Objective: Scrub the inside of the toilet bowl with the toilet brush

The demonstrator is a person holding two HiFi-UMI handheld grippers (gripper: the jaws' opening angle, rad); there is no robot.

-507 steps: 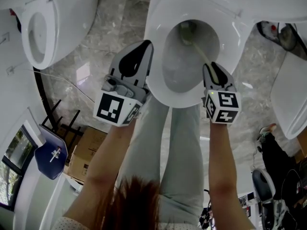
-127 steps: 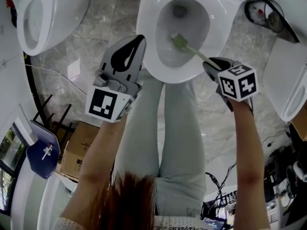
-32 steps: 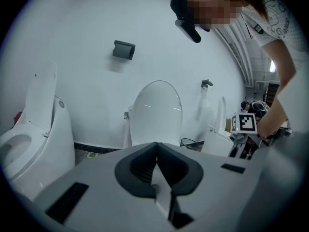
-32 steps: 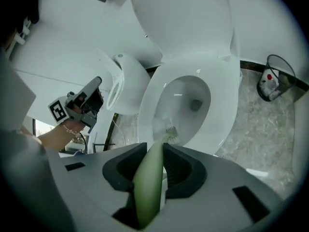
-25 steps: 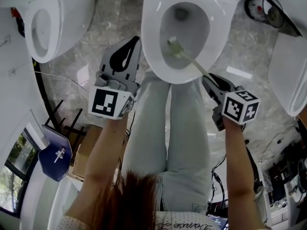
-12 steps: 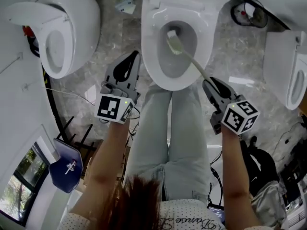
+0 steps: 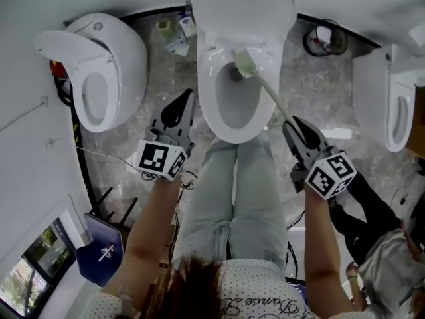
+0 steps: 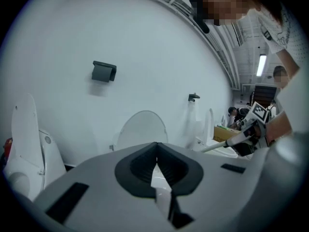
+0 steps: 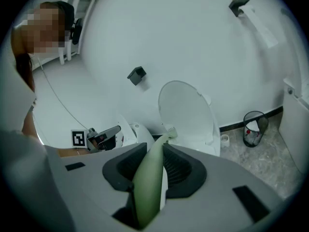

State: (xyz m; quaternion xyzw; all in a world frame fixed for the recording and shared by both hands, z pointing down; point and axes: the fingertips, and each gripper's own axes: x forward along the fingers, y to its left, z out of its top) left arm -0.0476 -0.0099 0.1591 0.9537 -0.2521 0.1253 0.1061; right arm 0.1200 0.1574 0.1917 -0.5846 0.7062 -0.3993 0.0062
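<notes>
my right gripper (image 7: 293, 122) is clamped on the handle of the pale green plastic toilet brush (image 9: 148, 187). the handle slants away to its bristle head (image 7: 244, 63), over the far end of the white ceramic toilet bowl (image 7: 211, 108). my left gripper (image 7: 187, 98) hangs just left of the bowl's rim, jaws pressed together on nothing, above the grey marble floor (image 7: 121, 148).

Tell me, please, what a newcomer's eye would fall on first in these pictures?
The white toilet bowl at top centre of the head view, with the pale green toilet brush slanting over it, head near the back rim. The right tool is shut on its handle; the left tool hangs shut and empty beside the bowl.
</notes>
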